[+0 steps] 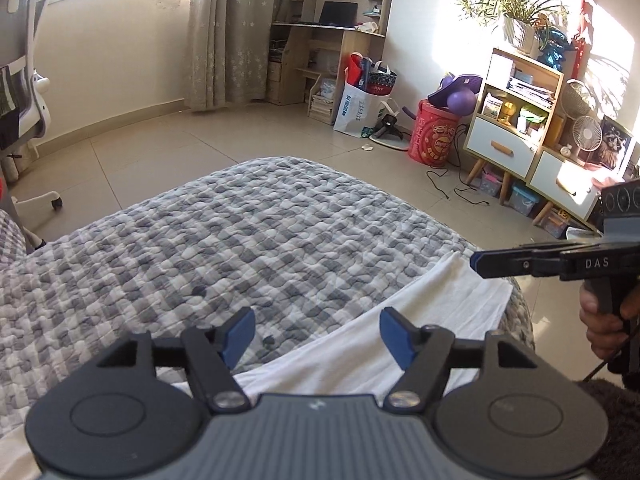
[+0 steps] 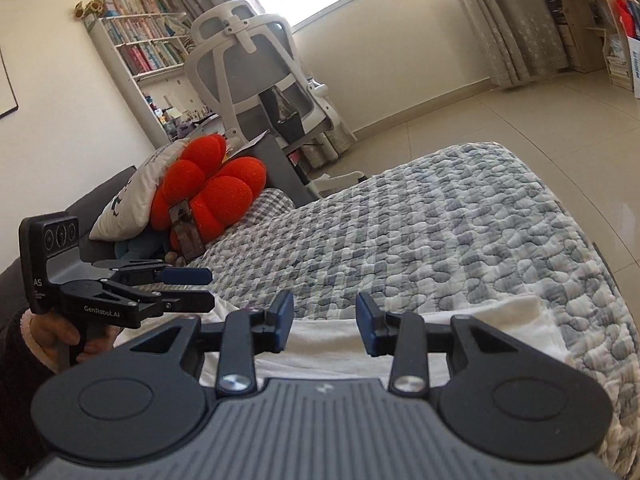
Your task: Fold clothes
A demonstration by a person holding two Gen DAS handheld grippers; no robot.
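Note:
A white garment (image 1: 420, 312) lies flat on the grey checked quilt (image 1: 240, 240) near the bed's front edge. In the left wrist view my left gripper (image 1: 318, 334) hovers over the garment's left part, jaws wide apart with nothing between them. My right gripper (image 1: 478, 264) shows side-on at the right, above the garment's far corner, held by a hand (image 1: 604, 320). In the right wrist view the right gripper (image 2: 325, 322) is open above the white garment (image 2: 492, 328), gripping nothing. The left gripper (image 2: 208, 290) hangs open at the left there.
A white office chair (image 2: 260, 80) stands beyond the bed. A red flower cushion (image 2: 212, 192) and a white pillow (image 2: 132, 196) lie at the bed's head. Wooden cabinets (image 1: 516, 120), a red bucket (image 1: 434, 136) and cables sit on the tiled floor at the right.

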